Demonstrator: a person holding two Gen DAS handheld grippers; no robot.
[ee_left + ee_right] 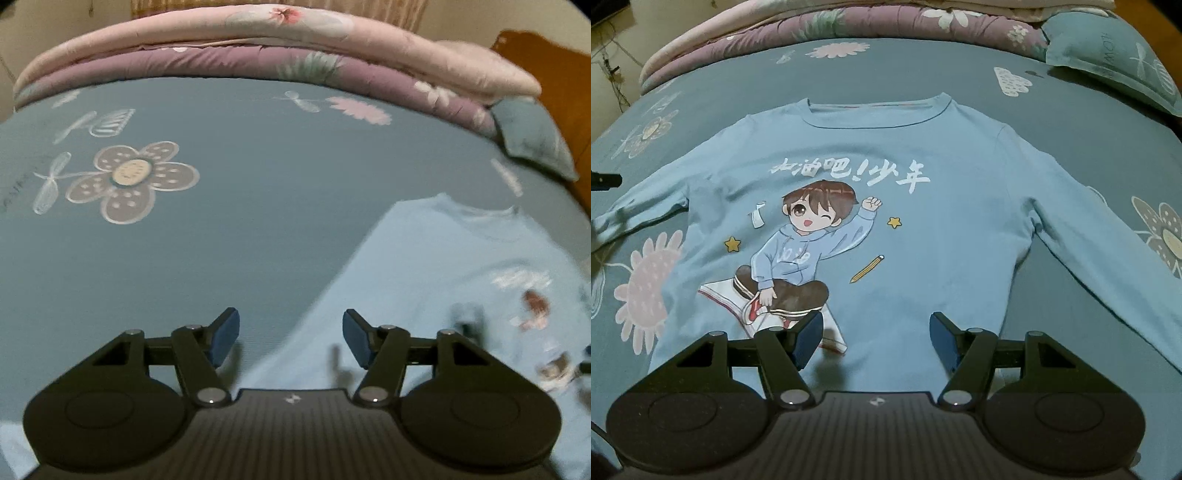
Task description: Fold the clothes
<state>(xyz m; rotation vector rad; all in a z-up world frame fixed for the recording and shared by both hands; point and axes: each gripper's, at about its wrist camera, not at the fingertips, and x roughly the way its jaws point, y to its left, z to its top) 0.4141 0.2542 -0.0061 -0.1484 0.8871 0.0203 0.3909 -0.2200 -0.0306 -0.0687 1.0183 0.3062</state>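
The pale blue sweatshirt [923, 229] lay flat, face up, filling the middle of the right wrist frame. It looked light and limp (best pinched at a sleeve cuff). The left gripper [291, 338] and right gripper [876, 339] both gaped empty.

Both wrist views downward, sharing the shirt [923, 229].

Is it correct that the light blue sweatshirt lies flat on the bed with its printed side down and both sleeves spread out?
Not quite. The light blue sweatshirt lies flat on the bed with both sleeves spread out, but its printed side faces up: the right wrist view shows the cartoon boy print on top.
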